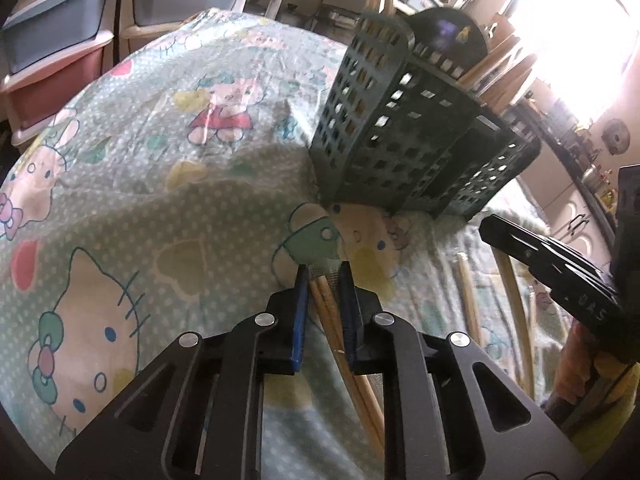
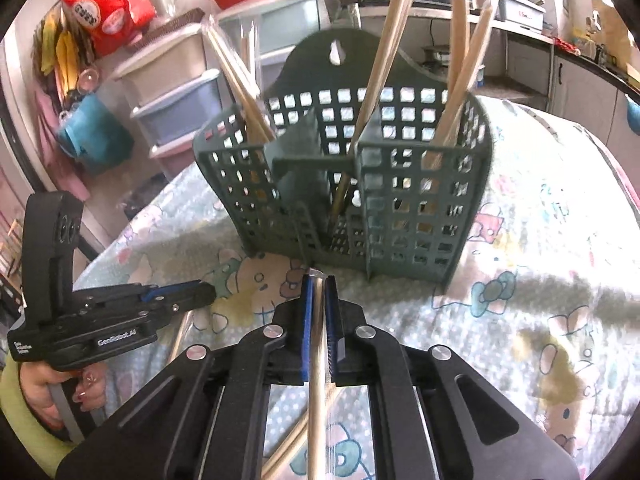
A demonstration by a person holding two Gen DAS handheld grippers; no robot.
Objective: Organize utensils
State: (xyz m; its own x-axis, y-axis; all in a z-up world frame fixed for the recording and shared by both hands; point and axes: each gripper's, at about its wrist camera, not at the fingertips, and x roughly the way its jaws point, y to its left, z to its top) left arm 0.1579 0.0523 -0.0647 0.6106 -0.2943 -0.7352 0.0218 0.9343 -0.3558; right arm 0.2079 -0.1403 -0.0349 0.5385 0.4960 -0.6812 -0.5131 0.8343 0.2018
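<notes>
A dark green perforated utensil holder (image 2: pixel 360 184) stands on the cartoon-print tablecloth (image 2: pixel 540 280); it also shows in the left wrist view (image 1: pixel 400 128). Several wrapped chopstick pairs (image 2: pixel 384 60) stand upright in its compartments. My right gripper (image 2: pixel 319 280) is shut on a wrapped chopstick pair (image 2: pixel 318 344), tip just in front of the holder's base. My left gripper (image 1: pixel 324 270) has its jaws around a chopstick pair (image 1: pixel 332 320) lying on the cloth, with a gap on each side. The left gripper also appears in the right wrist view (image 2: pixel 120 312).
More chopsticks (image 1: pixel 468 292) lie on the cloth to the right in the left wrist view. Plastic drawer units (image 2: pixel 176 92) stand behind the table. A counter with appliances (image 2: pixel 520 8) runs at the back right.
</notes>
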